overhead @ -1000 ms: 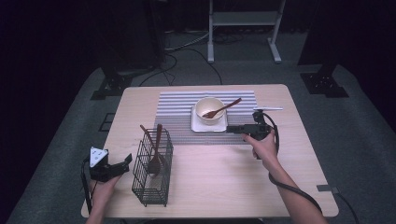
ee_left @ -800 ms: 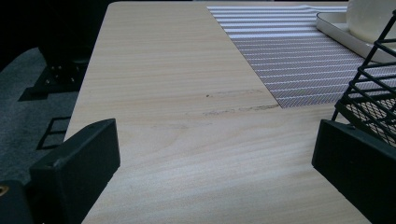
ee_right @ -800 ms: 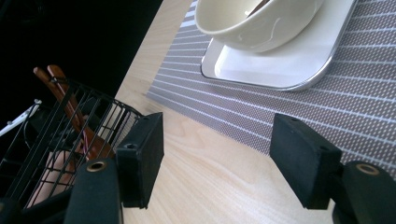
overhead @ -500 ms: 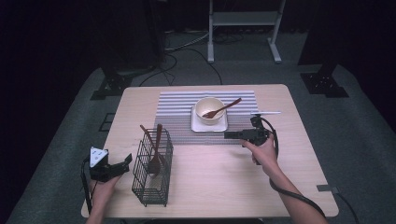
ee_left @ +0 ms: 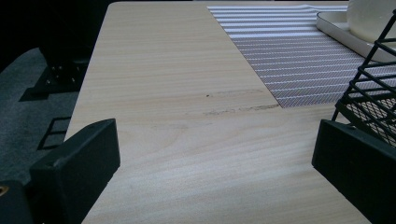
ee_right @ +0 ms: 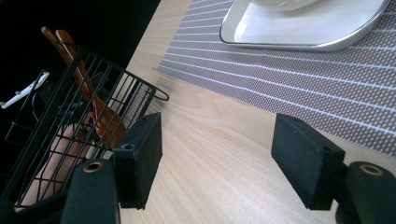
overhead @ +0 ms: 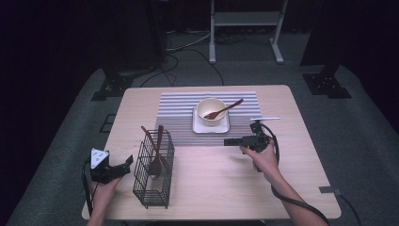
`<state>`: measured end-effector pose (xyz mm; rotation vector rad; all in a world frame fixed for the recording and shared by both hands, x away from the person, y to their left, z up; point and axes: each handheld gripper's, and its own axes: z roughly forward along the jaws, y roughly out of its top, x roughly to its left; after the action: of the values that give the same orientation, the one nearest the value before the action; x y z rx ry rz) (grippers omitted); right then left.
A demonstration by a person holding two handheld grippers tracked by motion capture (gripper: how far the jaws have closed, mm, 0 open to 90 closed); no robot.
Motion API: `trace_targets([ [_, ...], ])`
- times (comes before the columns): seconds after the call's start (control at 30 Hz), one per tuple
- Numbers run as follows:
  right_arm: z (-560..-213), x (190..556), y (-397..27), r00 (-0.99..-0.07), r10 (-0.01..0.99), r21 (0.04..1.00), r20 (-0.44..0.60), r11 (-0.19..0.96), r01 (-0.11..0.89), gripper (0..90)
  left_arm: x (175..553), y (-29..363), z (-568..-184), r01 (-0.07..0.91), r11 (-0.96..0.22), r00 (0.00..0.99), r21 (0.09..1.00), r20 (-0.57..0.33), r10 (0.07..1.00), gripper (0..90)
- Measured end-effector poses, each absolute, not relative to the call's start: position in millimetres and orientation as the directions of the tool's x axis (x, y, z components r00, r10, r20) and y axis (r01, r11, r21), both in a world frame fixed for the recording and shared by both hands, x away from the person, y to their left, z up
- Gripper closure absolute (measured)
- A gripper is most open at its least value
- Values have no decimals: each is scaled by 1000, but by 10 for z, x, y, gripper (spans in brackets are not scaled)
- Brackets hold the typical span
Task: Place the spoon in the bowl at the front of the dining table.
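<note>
Two wooden spoons (overhead: 155,150) stand in the black wire basket (overhead: 153,172), and the right gripper (overhead: 234,141) points straight at them with its jaws spread wide and nothing between them. From that gripper the basket lies ahead across a bare stretch of bench (overhead: 211,174), well apart from the jaws; in the right gripper view the basket (ee_right: 70,116) sits ahead and to the left of the jaws, with the spoon handles (ee_right: 70,60) leaning up and away from the gripper. Their long axis runs close to upright, tilted toward the far side of the bench, so a level approach would meet the handles crosswise. The left gripper (overhead: 124,165) rests just beside the basket, much nearer to it than the right one, jaws apart and empty; in its own view the basket's wire corner (ee_left: 369,88) stands just beyond its right jaw. Behind the right gripper's line lie the striped mat (overhead: 179,113), the white tray (overhead: 200,126) and the bowl (overhead: 210,110) with a third spoon (overhead: 225,109) in it, near that gripper's side.
</note>
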<state>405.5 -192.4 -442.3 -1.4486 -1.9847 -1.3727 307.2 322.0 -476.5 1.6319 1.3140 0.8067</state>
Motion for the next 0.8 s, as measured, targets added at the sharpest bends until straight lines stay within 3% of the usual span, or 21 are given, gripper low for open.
trace_targets([
  [0.8,-4529,3855,-1835,-456,526,501,718,65,863,317,3069,3217,-4763,412,-73,235,908,-28,972,0],
])
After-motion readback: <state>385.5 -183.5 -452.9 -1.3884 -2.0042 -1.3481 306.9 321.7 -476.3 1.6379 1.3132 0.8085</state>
